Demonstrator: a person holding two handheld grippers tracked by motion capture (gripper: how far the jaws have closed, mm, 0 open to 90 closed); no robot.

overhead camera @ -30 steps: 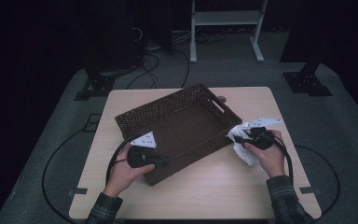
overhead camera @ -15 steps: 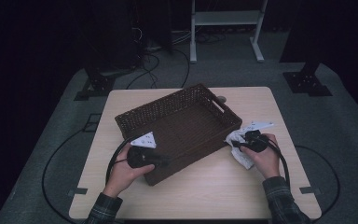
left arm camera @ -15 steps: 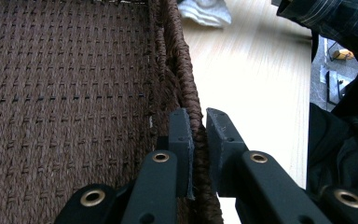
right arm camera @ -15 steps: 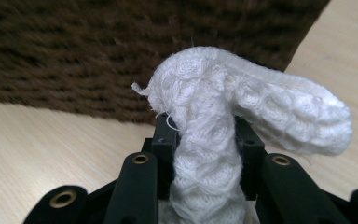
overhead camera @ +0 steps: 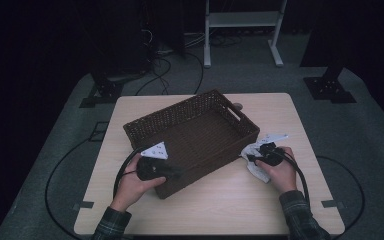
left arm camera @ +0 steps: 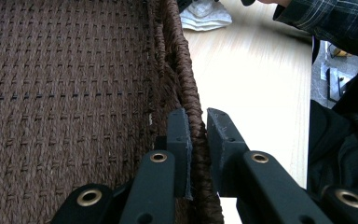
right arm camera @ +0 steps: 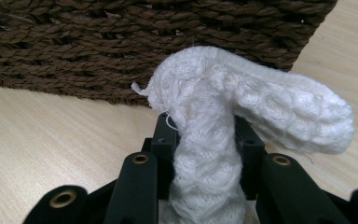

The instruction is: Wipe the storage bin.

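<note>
A dark brown woven basket sits at an angle in the middle of the light wooden table. At its near corner, my left gripper has its jaws astride the basket's rim. In the left gripper view the pads clamp the braided rim, one inside the basket and one outside. My right gripper is low over the table beside the basket's right wall. It is shut on a white knitted cloth. In the right gripper view the cloth bulges up from between the jaws, close in front of the basket wall.
Each gripper's black cable loops across the table near the hands. A small tan thing lies behind the basket's far handle. Beyond the table stand a white frame, black stand bases and floor cables.
My right hand has come down toward the table with the white cloth, a little nearer the basket. The left hand and the basket have stayed put.
</note>
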